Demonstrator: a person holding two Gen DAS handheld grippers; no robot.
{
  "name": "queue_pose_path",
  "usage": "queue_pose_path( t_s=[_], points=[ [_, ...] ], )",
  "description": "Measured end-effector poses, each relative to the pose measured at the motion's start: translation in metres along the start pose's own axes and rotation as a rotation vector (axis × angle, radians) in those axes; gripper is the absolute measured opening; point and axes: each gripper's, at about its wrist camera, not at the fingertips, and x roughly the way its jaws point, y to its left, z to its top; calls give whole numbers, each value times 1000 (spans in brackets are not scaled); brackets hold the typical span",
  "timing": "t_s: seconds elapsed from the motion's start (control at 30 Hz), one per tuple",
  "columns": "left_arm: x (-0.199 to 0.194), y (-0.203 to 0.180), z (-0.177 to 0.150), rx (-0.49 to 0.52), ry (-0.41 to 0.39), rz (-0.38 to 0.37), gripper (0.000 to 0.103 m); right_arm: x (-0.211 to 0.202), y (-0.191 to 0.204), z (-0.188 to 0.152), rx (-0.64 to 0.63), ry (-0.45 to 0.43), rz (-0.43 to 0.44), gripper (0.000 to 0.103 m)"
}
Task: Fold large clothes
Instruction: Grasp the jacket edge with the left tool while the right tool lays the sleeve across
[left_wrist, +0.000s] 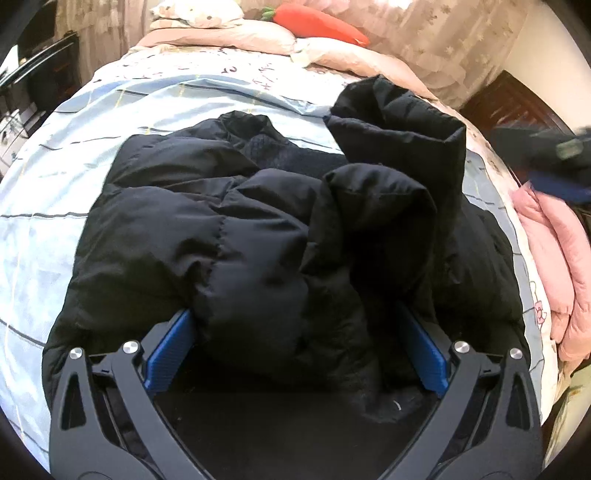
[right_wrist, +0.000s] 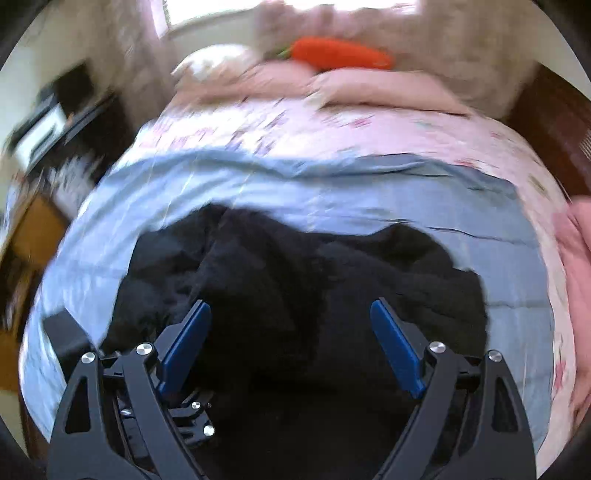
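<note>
Left wrist view: left hand-held gripper (left_wrist: 295, 354) has its jaws spread wide around a puffy bunch of the black down jacket (left_wrist: 258, 221); pads flank the fabric, whether they press it I cannot tell. Jacket lies on the bed (left_wrist: 44, 229), quilted, crumpled, one sleeve (left_wrist: 402, 125) standing up at far right; likely gathered for a fold.

Right wrist view, blurred: right hand-held gripper (right_wrist: 291, 347) hangs above the jacket, jaws apart, nothing between them; probably freed to pick a new hold.

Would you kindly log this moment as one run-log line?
task: fold jacket | black puffer jacket bunched on bed | left gripper open around fabric | right gripper open, empty
</note>
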Motion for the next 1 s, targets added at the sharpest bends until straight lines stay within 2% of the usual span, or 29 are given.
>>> queue_pose_path(
  t_s=[0.03, 0.13, 0.2, 0.23, 0.27, 0.33, 0.37, 0.43, 0.47, 0.5, 0.53, 0.63, 0.87, 1.0],
  points=[
    [-7, -1, -2, 8, -27, 23, 101, 7, 6, 2, 1, 7, 42, 88],
    [-29, -11, -2, 75, -101, 70, 101, 20, 21, 8, 9, 27, 91, 89],
    [-47, -17, 0, 97, -163, 50, 100, 27, 29, 10, -4, 24, 87, 88],
    [-48, -23, 2, 125, -160, 106, 100, 31, 29, 12, -3, 32, 66, 86],
    [-44, -25, 4, 145, -138, 88, 99, 37, 26, 14, 21, 49, 44, 81],
    [-37, -23, 8, 125, -113, 32, 96, 47, 16, 14, 94, 112, 80, 59],
    [-33, -21, 10, 113, -105, 6, 91, 49, 8, 14, 150, 124, 113, 55],
    [-23, -19, 15, 79, -60, -34, 65, 47, -2, 14, 196, 128, 126, 42],
    [-18, -20, 16, 73, -44, -38, 58, 46, -6, 14, 194, 131, 118, 37],
    [-13, -22, 17, 75, -29, -42, 42, 45, -7, 14, 189, 134, 113, 31],
    [-12, -24, 16, 78, -24, -45, 33, 44, -10, 14, 196, 135, 115, 27],
    [-12, -32, 15, 105, -41, -43, 20, 33, -23, 14, 253, 106, 134, 23],
    [-19, -48, 16, 155, -50, -56, 16, -24, -58, 21, 306, -10, 124, 22],
    [-18, -77, 14, 224, -48, -71, 16, -58, -81, 26, 315, -58, 94, 22]
  ],
)
